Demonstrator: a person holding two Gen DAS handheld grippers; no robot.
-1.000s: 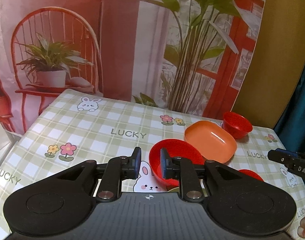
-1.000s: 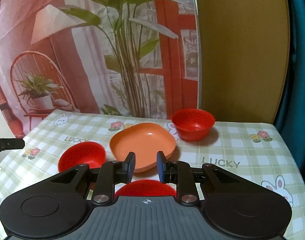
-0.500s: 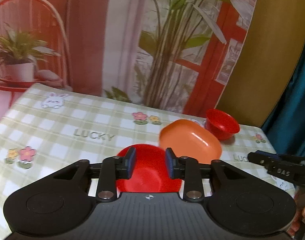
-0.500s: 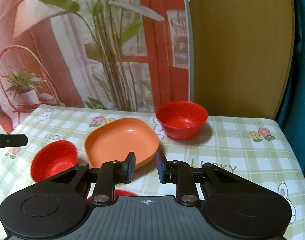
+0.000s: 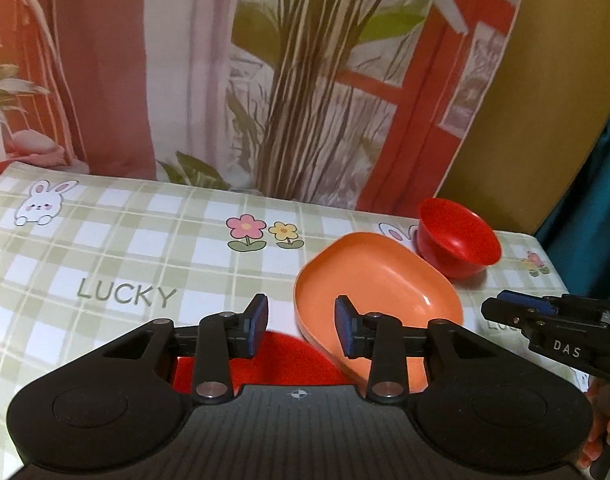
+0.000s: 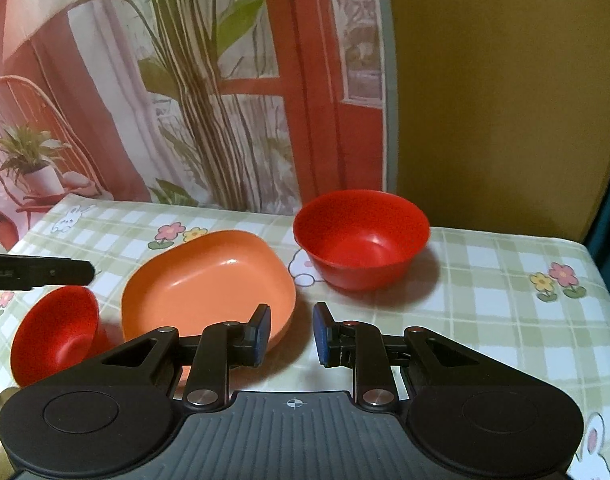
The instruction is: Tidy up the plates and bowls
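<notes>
While the left gripper (image 5: 301,330), jaws just opened and empty, hangs at lower centre with the plate (image 5: 379,296) rim just right of its gap, the right gripper (image 6: 291,334), narrowly parted and empty, alone shows the near bowl (image 6: 55,332) lower left whole, the far bowl (image 6: 361,236) upper right.

I seem to be in a home: my desk (image 6: 485,280) wears a checked cloth with rabbits and flowers, a printed backdrop (image 5: 305,80) of plants hangs behind its far edge, beside a teal curtain (image 5: 601,184).
</notes>
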